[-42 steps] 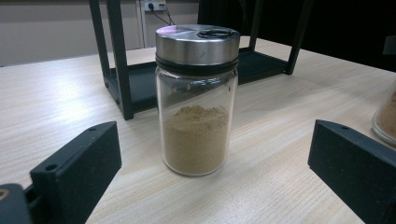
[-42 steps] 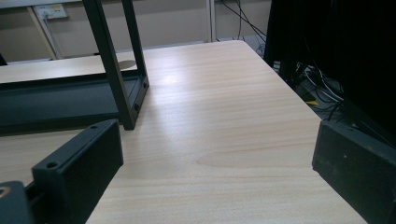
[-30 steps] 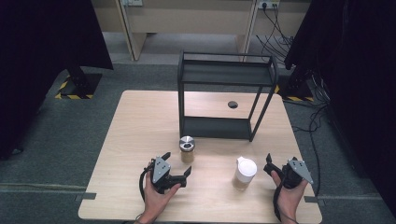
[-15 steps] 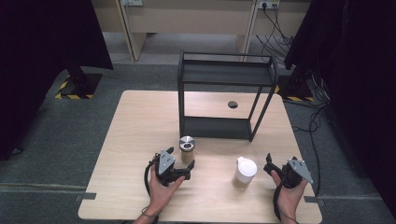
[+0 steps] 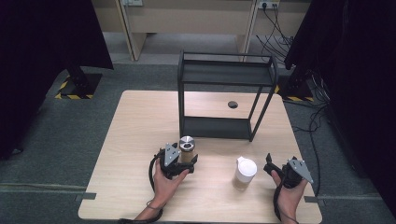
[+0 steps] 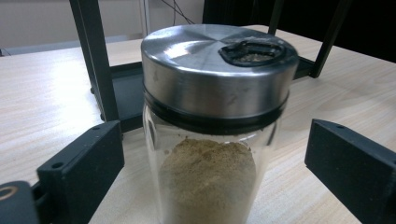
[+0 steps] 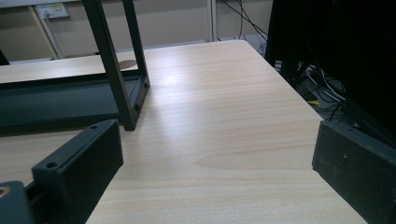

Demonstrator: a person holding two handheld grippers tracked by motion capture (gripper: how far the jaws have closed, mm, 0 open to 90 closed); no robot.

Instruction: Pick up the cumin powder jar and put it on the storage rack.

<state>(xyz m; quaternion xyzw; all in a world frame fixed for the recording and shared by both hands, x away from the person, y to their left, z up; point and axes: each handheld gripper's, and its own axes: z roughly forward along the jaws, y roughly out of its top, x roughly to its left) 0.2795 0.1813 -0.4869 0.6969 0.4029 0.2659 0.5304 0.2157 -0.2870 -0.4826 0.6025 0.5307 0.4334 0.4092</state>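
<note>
Left gripper – jaws just closing, not yet pressing – straddles an upright spice jar; right gripper rests open near a white cup.

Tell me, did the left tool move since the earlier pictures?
Yes. The left tool moved forward toward the black metal shelf rack, and its jaws, just closing, now flank the glass spice jar with the steel lid without touching.
</note>
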